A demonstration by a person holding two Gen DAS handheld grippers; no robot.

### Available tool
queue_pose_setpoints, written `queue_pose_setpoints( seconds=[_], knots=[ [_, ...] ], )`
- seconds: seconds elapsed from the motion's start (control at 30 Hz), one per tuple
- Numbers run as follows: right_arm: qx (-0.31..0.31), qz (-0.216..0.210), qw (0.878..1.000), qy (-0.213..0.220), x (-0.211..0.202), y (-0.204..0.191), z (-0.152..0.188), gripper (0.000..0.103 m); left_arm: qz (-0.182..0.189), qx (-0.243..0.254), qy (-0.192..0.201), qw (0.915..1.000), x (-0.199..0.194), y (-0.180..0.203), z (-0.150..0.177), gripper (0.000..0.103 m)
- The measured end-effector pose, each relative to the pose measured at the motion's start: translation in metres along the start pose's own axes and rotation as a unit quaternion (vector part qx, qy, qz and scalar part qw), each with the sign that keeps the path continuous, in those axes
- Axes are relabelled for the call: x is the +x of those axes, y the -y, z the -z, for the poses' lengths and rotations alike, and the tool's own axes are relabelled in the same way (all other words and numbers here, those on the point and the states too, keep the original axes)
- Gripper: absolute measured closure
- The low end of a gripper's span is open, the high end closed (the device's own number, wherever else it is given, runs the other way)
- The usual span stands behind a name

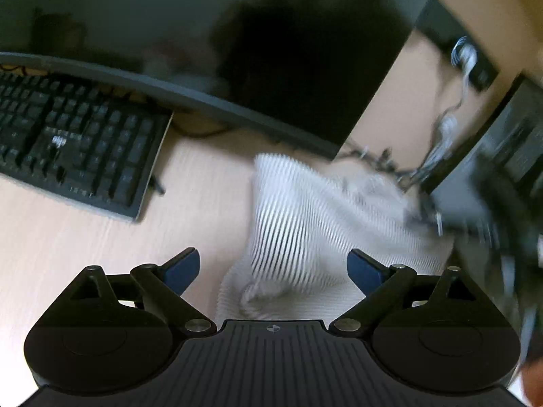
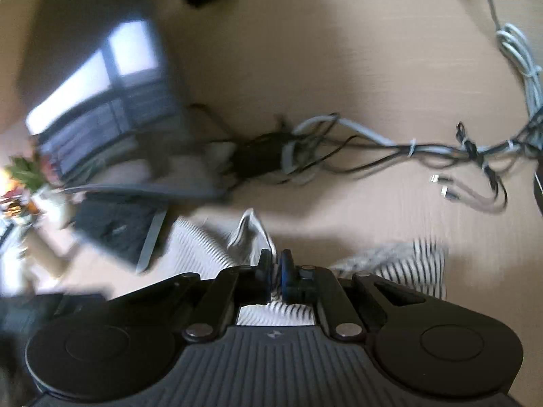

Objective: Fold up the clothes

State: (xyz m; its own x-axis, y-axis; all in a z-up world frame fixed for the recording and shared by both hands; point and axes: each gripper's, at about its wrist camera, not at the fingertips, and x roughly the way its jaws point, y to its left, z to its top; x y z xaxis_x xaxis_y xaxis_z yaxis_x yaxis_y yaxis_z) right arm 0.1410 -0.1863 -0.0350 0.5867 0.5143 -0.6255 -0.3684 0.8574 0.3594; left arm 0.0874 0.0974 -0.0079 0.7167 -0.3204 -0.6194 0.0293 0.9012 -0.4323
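Note:
A white garment with thin black stripes [image 1: 305, 224] lies bunched on the pale wooden desk, lifted toward the right in the left wrist view. My left gripper [image 1: 271, 268] is open and empty, its blue-padded fingers on either side of the cloth's near edge, above it. My right gripper [image 2: 275, 271] is shut on a fold of the striped garment [image 2: 251, 234], which sticks up between the pads; more of the cloth [image 2: 407, 264] trails to the right. Both views are motion-blurred.
A black keyboard [image 1: 74, 142] lies at the left and a dark monitor [image 1: 237, 40] stands behind it. A tangle of cables [image 2: 373, 149] and a small black box [image 2: 258, 159] lie on the desk [image 2: 339, 68] beyond the garment.

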Motion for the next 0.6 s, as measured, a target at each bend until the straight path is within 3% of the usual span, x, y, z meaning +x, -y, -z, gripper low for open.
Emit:
queue_pose_setpoints(
  seconds=[0.2, 0.3, 0.4, 0.43, 0.5, 0.53, 0.57, 0.6],
  knots=[
    [0.013, -0.007, 0.996, -0.091, -0.029, -0.027, 0.095, 0.099, 0.018, 0.025, 0.024, 0.9992, -0.017, 0.006, -0.018, 0.005],
    [0.016, -0.005, 0.995, -0.102, -0.043, -0.033, 0.114, 0.097, 0.028, 0.046, 0.001, 0.9986, -0.016, 0.015, -0.014, 0.006],
    [0.015, 0.005, 0.997, -0.077, -0.069, -0.034, 0.112, 0.094, 0.039, 0.061, -0.034, 0.9967, -0.012, 0.019, -0.004, 0.022],
    [0.019, 0.010, 0.998, -0.055, -0.080, -0.031, 0.104, 0.089, 0.040, 0.064, -0.047, 0.9960, -0.009, 0.020, -0.001, 0.027],
    [0.032, 0.032, 0.999, -0.004, -0.101, -0.025, 0.089, 0.070, 0.040, 0.066, -0.076, 0.9942, -0.003, 0.020, 0.007, 0.029],
    [0.036, 0.049, 0.998, 0.008, -0.103, -0.021, 0.085, 0.054, 0.036, 0.064, -0.094, 0.9929, 0.003, 0.019, 0.013, 0.029],
    [0.039, 0.066, 0.997, 0.017, -0.105, -0.017, 0.083, 0.047, 0.034, 0.062, -0.110, 0.9914, 0.007, 0.017, 0.018, 0.029],
    [0.043, 0.083, 0.995, 0.027, -0.106, -0.013, 0.081, 0.047, 0.032, 0.061, -0.125, 0.9898, 0.011, 0.016, 0.024, 0.029]
  ],
)
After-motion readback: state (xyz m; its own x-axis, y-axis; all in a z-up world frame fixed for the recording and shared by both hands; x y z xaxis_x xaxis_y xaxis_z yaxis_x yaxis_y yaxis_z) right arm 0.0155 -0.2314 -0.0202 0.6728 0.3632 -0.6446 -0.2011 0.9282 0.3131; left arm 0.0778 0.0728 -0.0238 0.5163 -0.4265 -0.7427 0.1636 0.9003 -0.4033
